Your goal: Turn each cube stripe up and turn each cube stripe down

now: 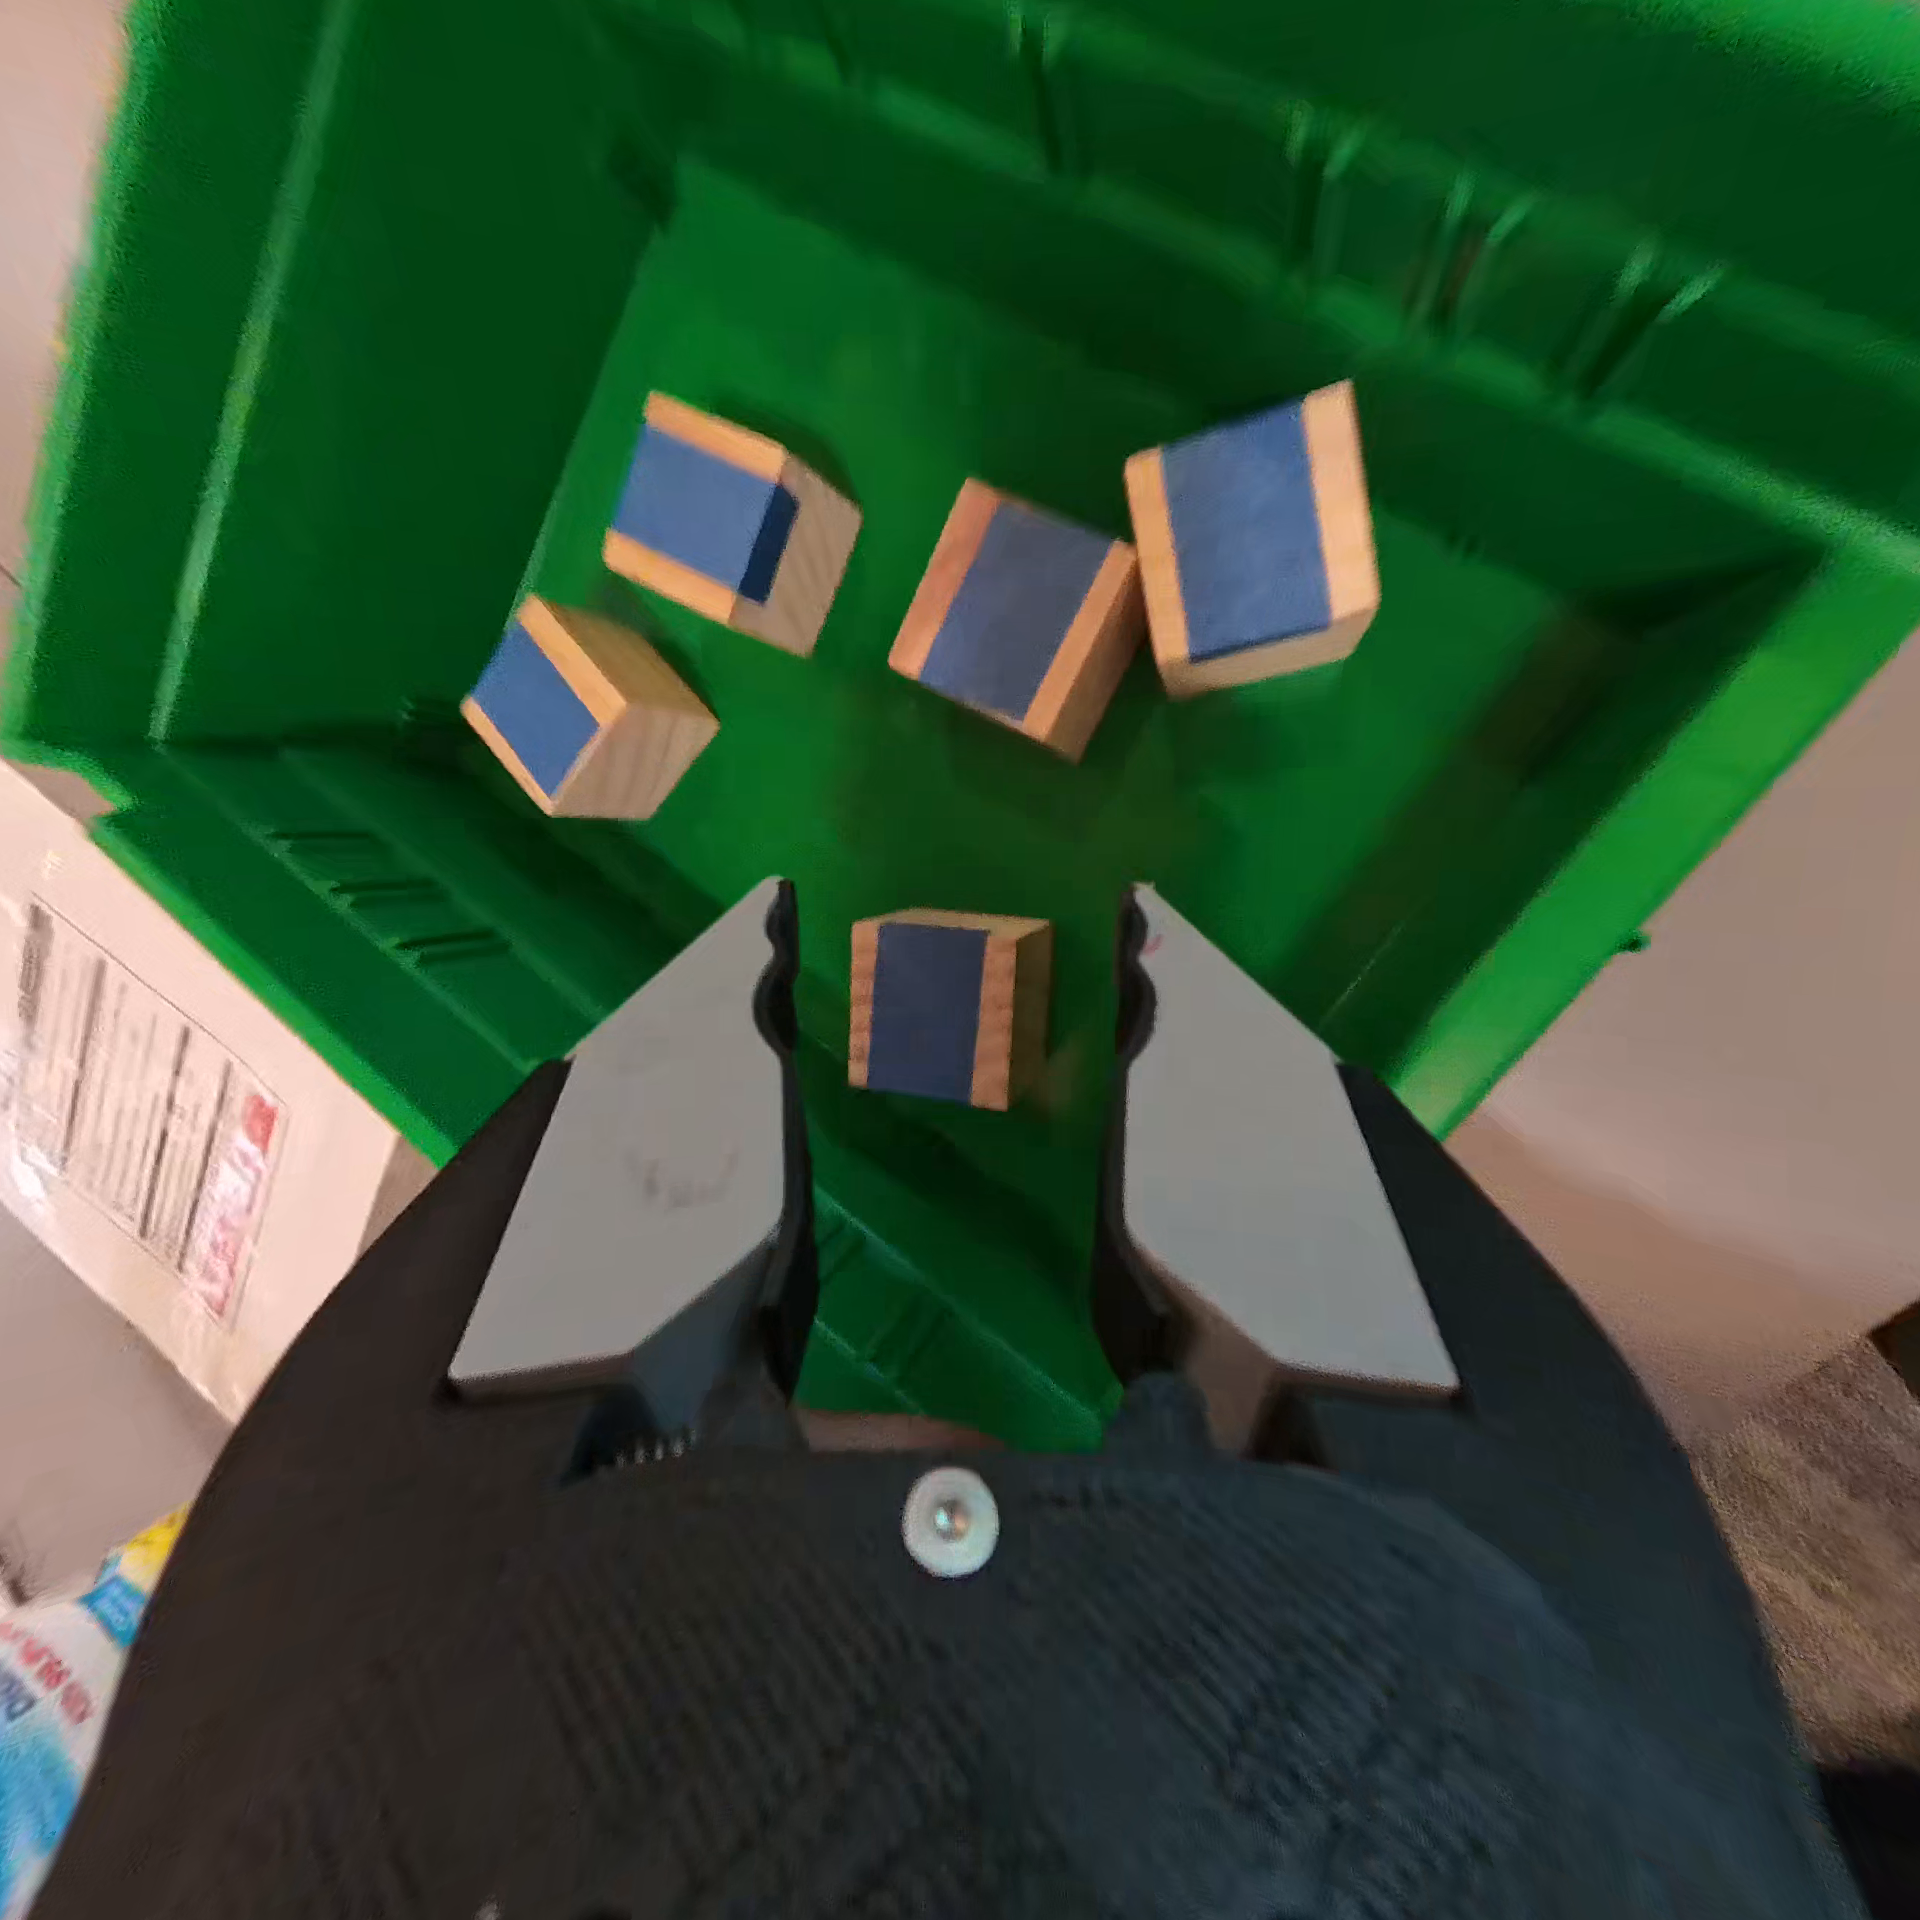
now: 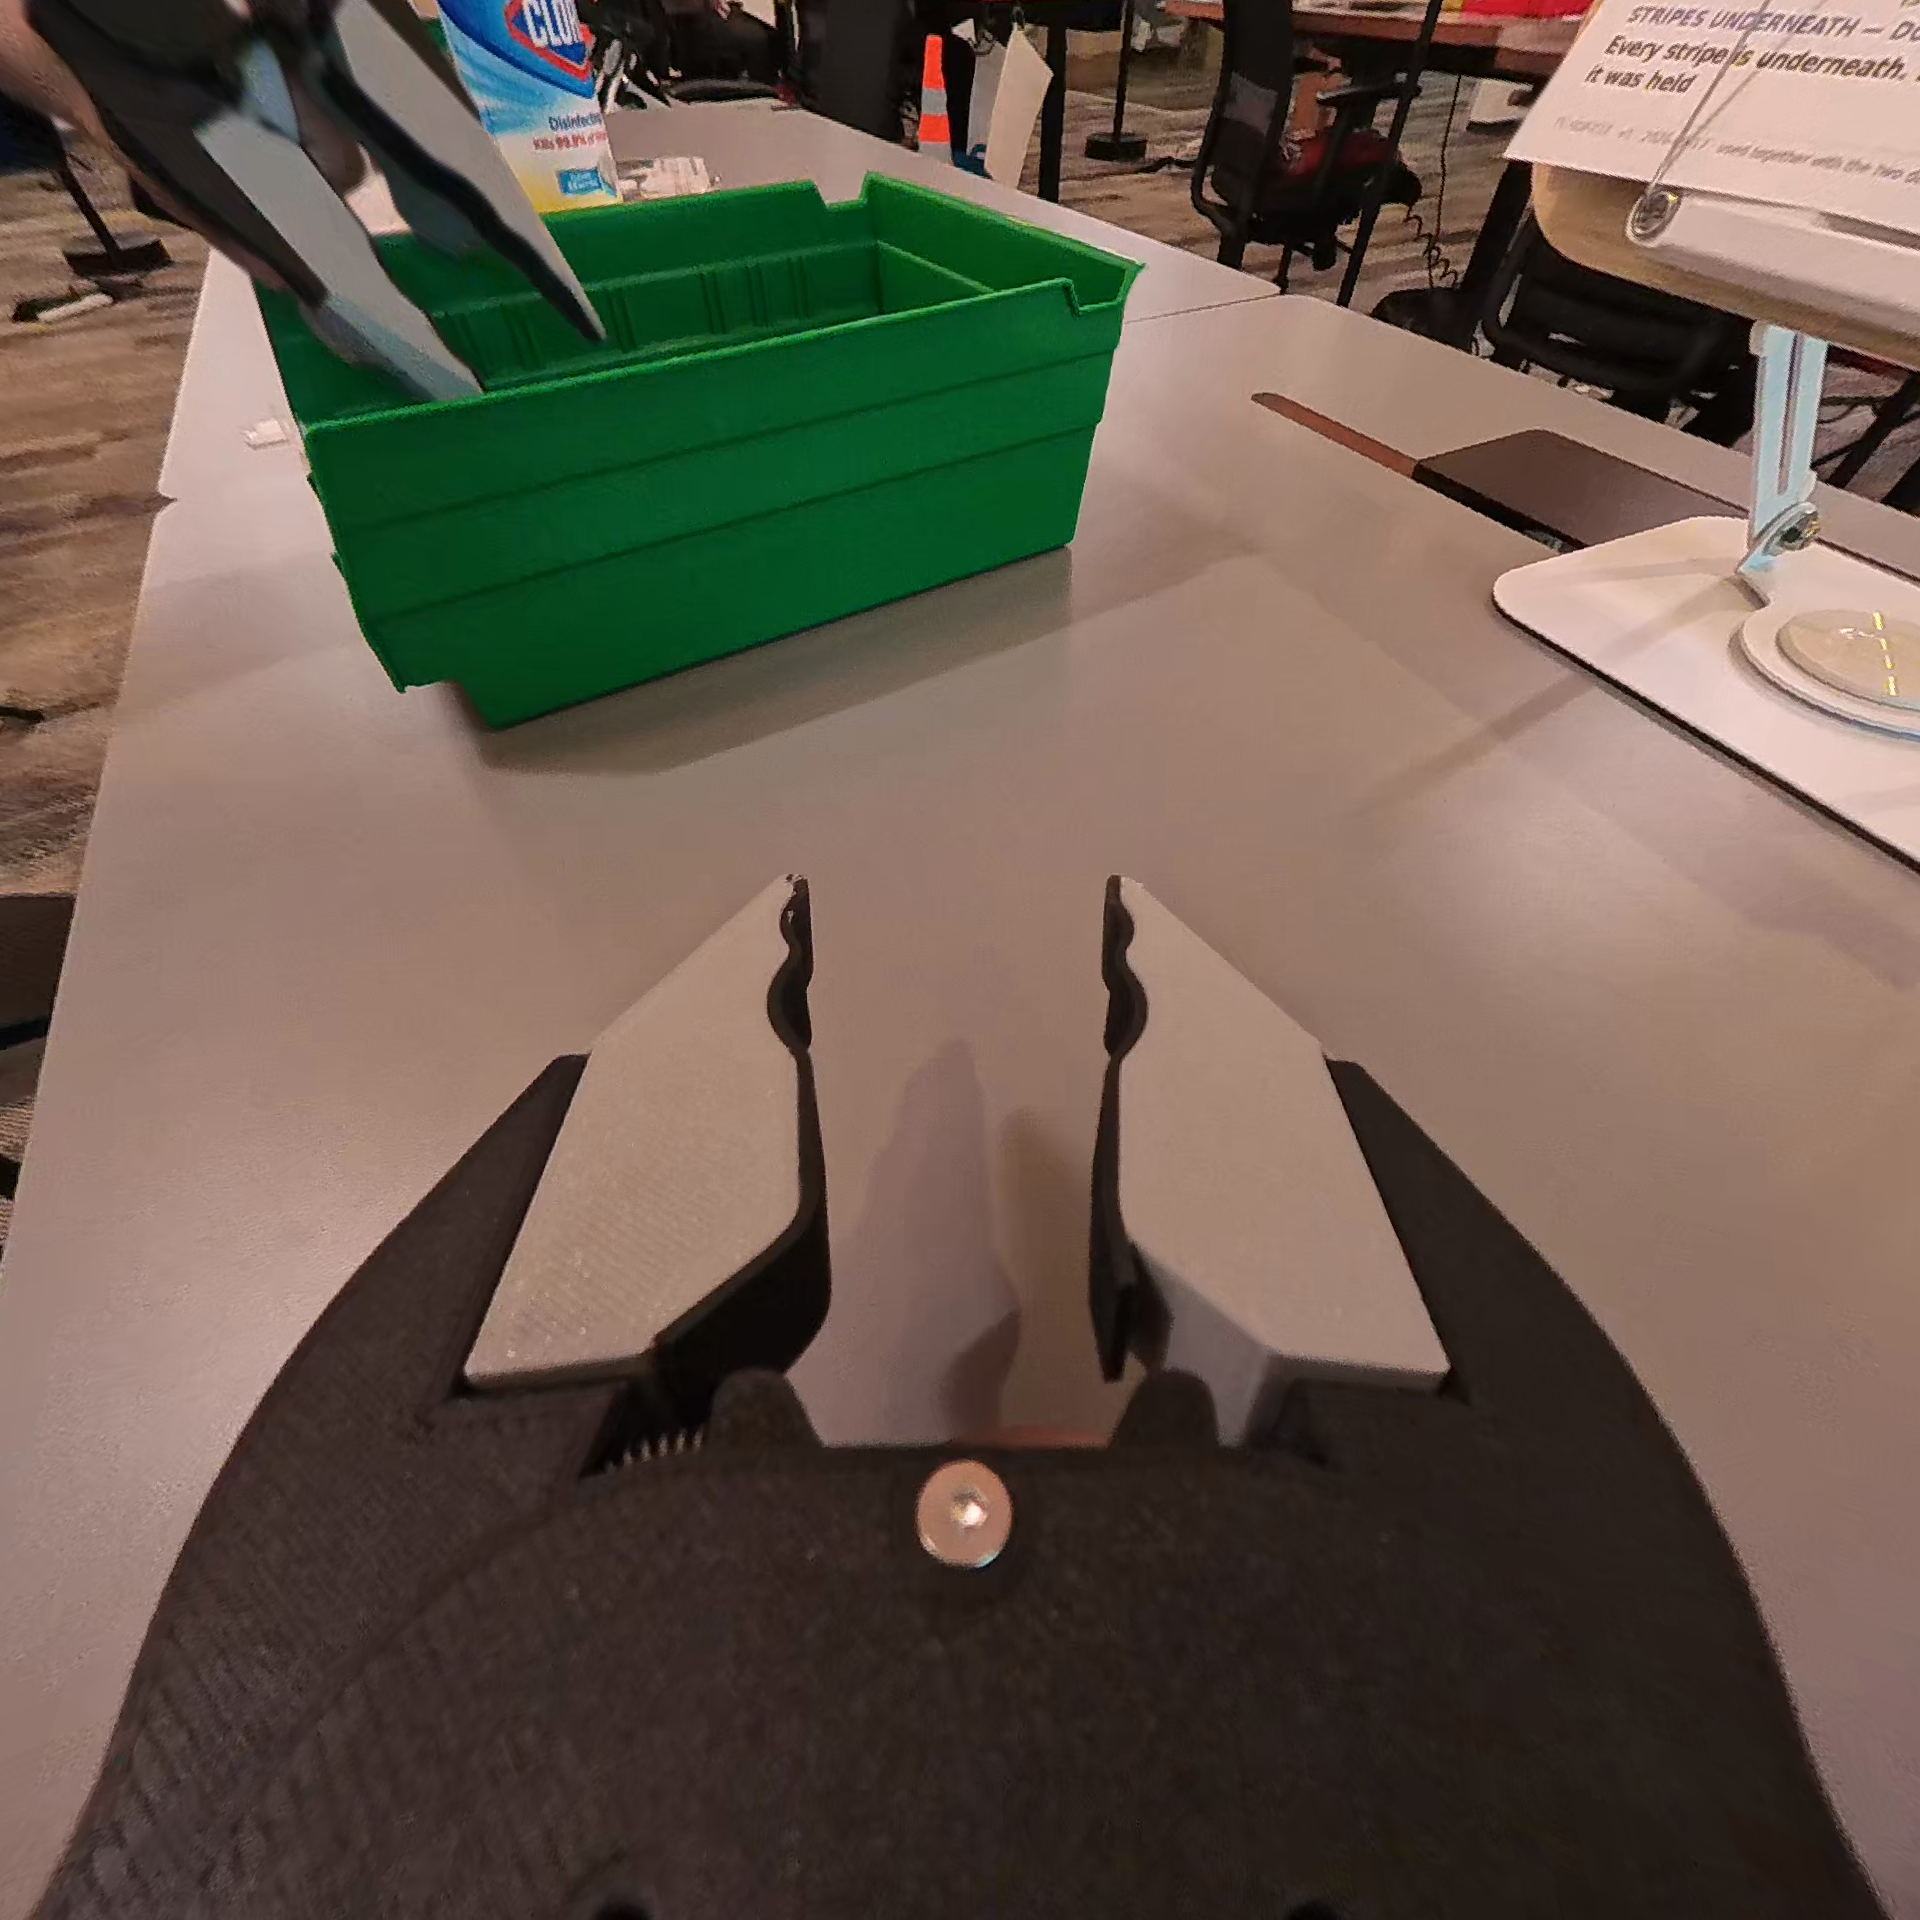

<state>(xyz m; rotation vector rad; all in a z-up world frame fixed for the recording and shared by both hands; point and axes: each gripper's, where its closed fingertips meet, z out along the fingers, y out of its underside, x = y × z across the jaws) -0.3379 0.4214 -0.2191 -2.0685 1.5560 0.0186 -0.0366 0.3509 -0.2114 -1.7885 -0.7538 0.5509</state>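
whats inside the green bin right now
Five wooden cubes lie on the floor of the green bin, each with its blue stripe facing up, the nearest cube framed by the open left gripper. Their undersides are hidden; from the right wrist view the bin wall covers them all.

The left wrist view is motion-blurred. The green bin (image 1: 1039, 260) runs past its top edge. From the right wrist view, the bin's wall (image 2: 707, 520) hides its floor, and the left tool (image 2: 499, 353) is cropped above.

Wipes canister (image 2: 530, 94), white stand (image 2: 1704, 623), table (image 2: 1143, 831)
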